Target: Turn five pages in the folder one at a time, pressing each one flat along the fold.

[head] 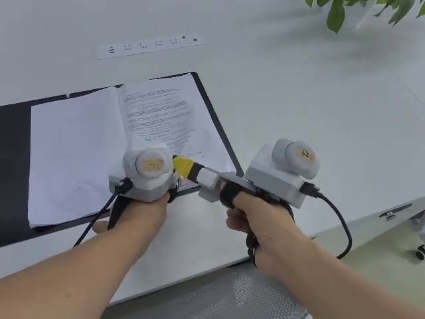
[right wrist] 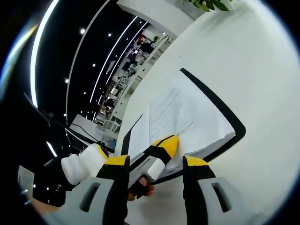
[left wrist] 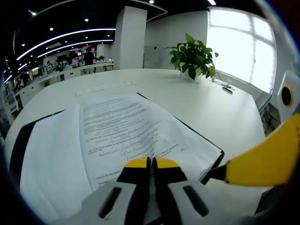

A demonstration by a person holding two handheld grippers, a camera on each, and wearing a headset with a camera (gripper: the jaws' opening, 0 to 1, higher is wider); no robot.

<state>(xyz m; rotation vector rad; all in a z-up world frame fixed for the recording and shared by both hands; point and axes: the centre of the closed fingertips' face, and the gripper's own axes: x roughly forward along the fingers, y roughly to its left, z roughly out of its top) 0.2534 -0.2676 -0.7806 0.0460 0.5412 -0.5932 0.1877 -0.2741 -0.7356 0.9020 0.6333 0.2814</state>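
A black folder point(head: 13, 133) lies open on the white table, with a blank sheet point(head: 73, 153) on its left and a printed page point(head: 166, 113) on its right. My left gripper point(head: 150, 169) rests over the lower edge of the pages near the fold. In the left gripper view its yellow-tipped jaws point(left wrist: 151, 165) are closed together above the printed page point(left wrist: 122, 126); whether they pinch paper I cannot tell. My right gripper point(head: 189, 171) reaches in from the right, open point(right wrist: 155, 161), its jaws either side of the left gripper's tip point(right wrist: 166, 145) at the folder's lower right corner point(right wrist: 234, 133).
A white power strip point(head: 149, 45) lies on the table behind the folder. Plant leaves point(head: 339, 10) hang in at the back right. The table's front edge point(head: 372, 216) runs just below my hands, with black cables trailing from both grippers.
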